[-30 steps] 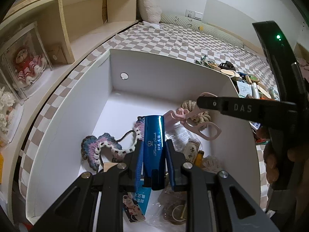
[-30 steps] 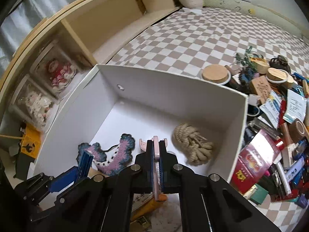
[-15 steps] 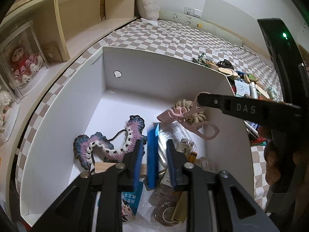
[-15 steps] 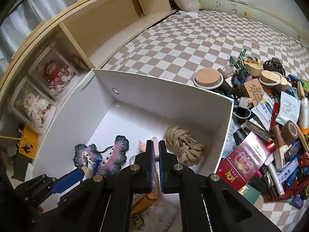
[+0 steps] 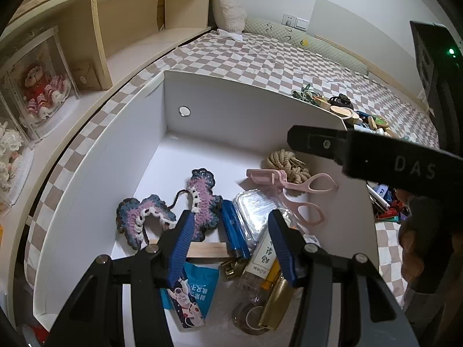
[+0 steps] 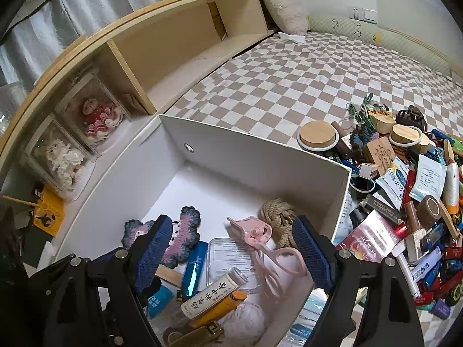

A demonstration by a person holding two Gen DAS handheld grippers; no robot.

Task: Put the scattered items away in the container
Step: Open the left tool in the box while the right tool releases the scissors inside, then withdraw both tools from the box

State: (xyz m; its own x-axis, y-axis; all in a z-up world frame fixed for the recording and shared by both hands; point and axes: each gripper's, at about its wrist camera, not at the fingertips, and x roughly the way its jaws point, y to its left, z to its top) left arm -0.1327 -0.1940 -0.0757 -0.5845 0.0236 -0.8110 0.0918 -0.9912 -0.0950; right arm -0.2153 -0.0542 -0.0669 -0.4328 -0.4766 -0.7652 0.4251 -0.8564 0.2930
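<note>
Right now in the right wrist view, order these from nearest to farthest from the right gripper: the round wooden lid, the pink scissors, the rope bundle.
1. Pink scissors, lying in the white box between the open right gripper's fingers.
2. Rope bundle, just beyond them at the box's right wall.
3. Round wooden lid, outside the box, on the checkered cover past its far wall.

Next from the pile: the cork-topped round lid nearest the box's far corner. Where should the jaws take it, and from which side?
Grip the round lid across its white rim, coming straight down: it lies flat, cork face up, with open checkered cloth on its far side but clutter against its right.
</note>
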